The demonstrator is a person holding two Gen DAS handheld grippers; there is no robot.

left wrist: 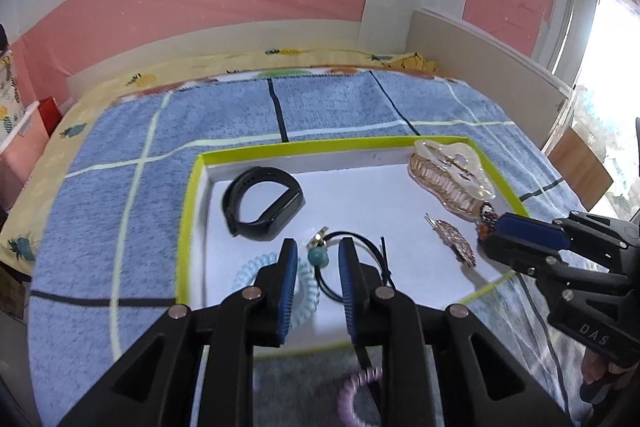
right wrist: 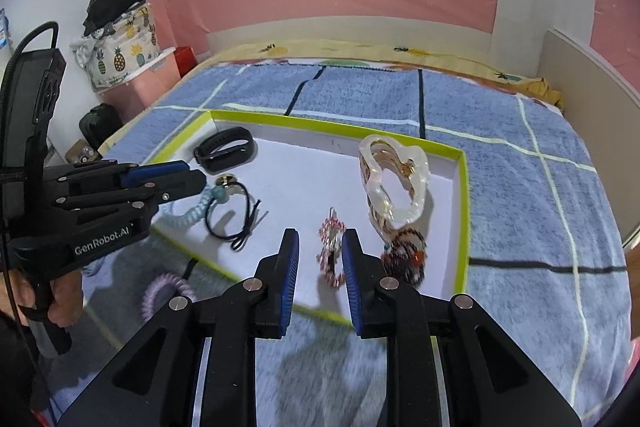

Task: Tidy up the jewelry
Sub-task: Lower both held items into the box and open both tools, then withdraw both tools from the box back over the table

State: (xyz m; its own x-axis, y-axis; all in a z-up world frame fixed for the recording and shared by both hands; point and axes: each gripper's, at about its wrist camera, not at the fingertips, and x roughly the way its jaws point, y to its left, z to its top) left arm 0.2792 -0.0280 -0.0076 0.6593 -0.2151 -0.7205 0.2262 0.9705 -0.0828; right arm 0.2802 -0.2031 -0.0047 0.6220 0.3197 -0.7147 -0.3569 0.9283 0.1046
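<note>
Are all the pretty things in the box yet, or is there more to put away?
Mostly done: the black band, clear hair claw, blue coil tie, black elastic, sparkly clip and beaded piece lie in the green-edged box. Both tongs, left and right, are open and empty. Left: the purple coil tie, still on the blanket.

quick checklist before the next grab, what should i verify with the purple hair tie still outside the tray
1. Left gripper open, nothing between its pads: ok.
2. Right gripper open, framing the pink beaded clip without closing on it: ok.
3. Purple spiral hair tie inside the green-rimmed tray: not ok, it lies on the blue blanket at the near edge.
4. Black smart band, blue spiral tie, beaded black elastic and clear claw clip in the tray: ok.
5. Purple tie free of the black cord beside it: cannot tell.
</note>
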